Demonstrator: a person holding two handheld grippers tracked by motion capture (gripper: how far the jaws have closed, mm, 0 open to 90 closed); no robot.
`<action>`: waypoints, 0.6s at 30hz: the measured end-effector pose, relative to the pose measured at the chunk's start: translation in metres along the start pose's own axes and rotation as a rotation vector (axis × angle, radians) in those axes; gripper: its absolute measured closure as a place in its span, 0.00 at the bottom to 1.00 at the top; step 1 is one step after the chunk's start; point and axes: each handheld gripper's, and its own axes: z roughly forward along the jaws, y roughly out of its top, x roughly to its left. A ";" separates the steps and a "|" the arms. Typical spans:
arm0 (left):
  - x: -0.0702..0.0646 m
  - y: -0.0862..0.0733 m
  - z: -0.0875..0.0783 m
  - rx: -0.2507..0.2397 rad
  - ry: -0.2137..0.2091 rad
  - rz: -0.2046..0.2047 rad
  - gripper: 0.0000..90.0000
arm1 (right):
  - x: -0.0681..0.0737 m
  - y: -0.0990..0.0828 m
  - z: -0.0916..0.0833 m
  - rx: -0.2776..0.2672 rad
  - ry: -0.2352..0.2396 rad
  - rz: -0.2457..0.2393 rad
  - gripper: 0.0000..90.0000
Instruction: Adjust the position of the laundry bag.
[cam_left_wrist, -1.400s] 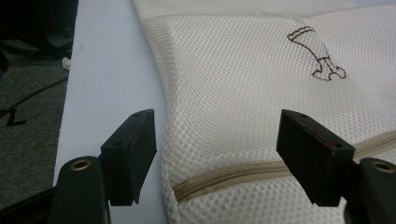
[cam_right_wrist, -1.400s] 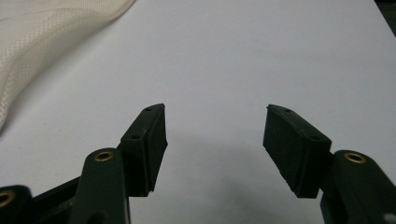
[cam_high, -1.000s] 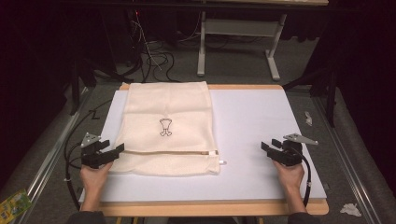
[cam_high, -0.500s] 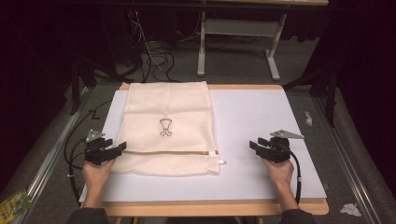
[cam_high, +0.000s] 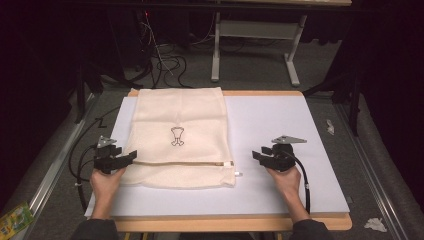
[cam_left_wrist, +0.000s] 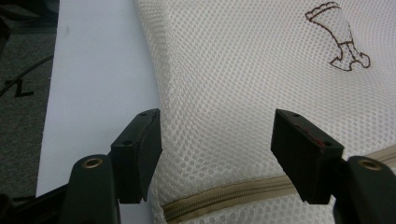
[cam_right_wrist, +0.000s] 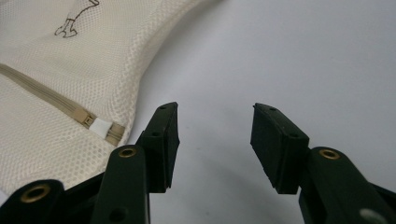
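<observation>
A cream mesh laundry bag (cam_high: 180, 115) with a small brown emblem (cam_high: 177, 136) lies flat on the left half of the white board (cam_high: 280, 125). A tan zipper (cam_high: 185, 163) runs across its near end. My left gripper (cam_high: 131, 155) is at the bag's left edge by the zipper. Its jaws have just been closing a little. In the left gripper view they (cam_left_wrist: 217, 135) still stand wide, with mesh (cam_left_wrist: 243, 70) and zipper (cam_left_wrist: 224, 193) between them, unpressed. My right gripper (cam_high: 257, 155) has also just been closing. Its jaws (cam_right_wrist: 215, 126) stand open over bare board, just right of the white zipper tab (cam_right_wrist: 100, 125).
A wooden table edge (cam_high: 230, 224) frames the board. Crumpled paper scraps (cam_high: 330, 126) (cam_high: 374, 224) lie on the grey floor to the right, and a green packet (cam_high: 15, 220) at lower left. Cables (cam_high: 165, 62) and desk legs (cam_high: 216, 55) sit behind the table.
My right gripper has slid left across the board toward the bag's zipper end. The left hand has stayed almost in place at the bag's left edge.
</observation>
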 end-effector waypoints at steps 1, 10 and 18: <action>0.000 0.000 0.000 -0.002 0.001 -0.006 0.38 | 0.003 0.002 0.005 0.013 0.017 0.006 0.58; 0.004 -0.002 0.004 0.009 0.015 -0.020 0.39 | 0.019 0.010 0.021 0.052 0.053 -0.013 0.57; 0.005 -0.002 0.006 0.014 0.013 -0.032 0.39 | 0.031 0.017 0.036 0.099 0.075 -0.028 0.56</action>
